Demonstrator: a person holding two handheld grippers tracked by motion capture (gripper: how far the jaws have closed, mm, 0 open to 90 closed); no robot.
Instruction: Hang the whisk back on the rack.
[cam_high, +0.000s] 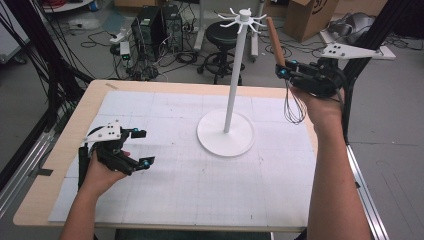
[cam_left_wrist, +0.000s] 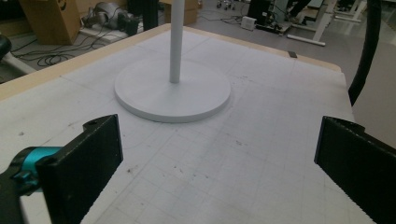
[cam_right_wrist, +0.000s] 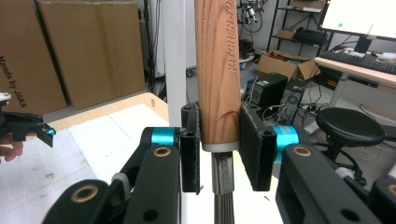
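Observation:
A whisk with a brown wooden handle and a dark wire head hangs upright in the air at the right of the table. My right gripper is shut on the lower end of that handle, wires pointing down. A white hook stand rises from a round base at the table's middle, its post just behind the whisk in the right gripper view. My left gripper rests low at the table's left, open, with nothing between its jaws; the stand's base lies ahead of it.
A white gridded mat covers the wooden table. Beyond the far edge stand a black stool, computer towers and cardboard boxes. Black frame posts rise at the right.

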